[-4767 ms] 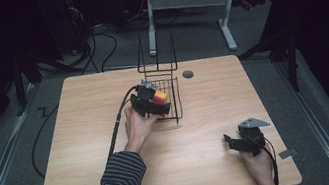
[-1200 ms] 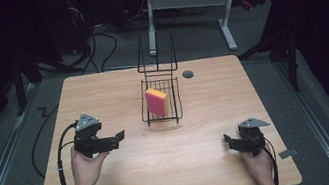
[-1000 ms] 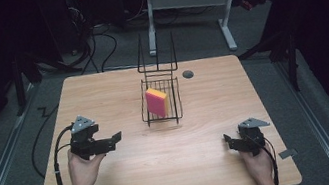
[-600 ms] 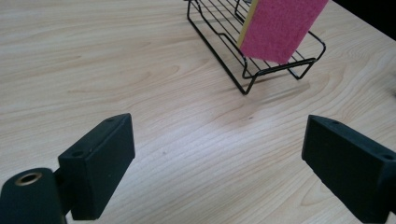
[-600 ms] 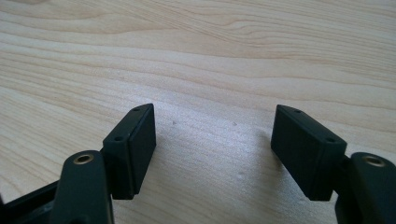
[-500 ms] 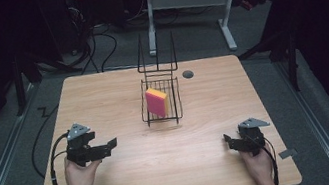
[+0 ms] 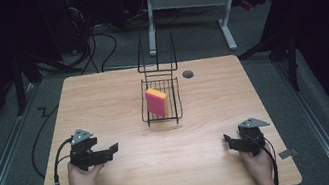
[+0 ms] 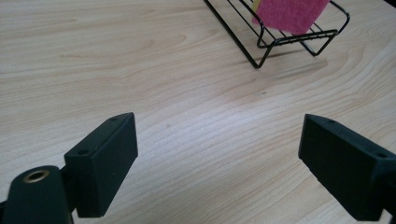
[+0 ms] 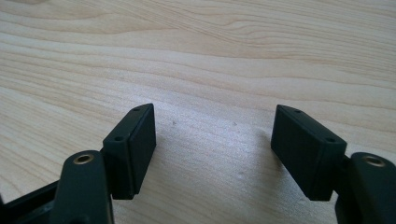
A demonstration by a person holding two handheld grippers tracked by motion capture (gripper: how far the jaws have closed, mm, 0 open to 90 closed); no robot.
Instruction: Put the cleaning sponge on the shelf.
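Lower left, left hand-held gripper [image 7: 111, 149] spread, empty, jaws just closing; lower right, right hand-held gripper [image 7: 229, 141] spread, empty; sponge [image 7: 156, 102] in wire basket [image 7: 175, 101] at centre

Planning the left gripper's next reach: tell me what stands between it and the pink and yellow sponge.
Only the black wire basket that holds the pink and yellow sponge; bare wooden table lies between it and the open left gripper.

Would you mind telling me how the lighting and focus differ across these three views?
High view: the table is lit, the room around it nearly black. Left gripper view: wood grain sharp, a soft shadow beneath the wire basket. Right gripper view: even light, nearby jaws slightly soft, faint shadows beside them.
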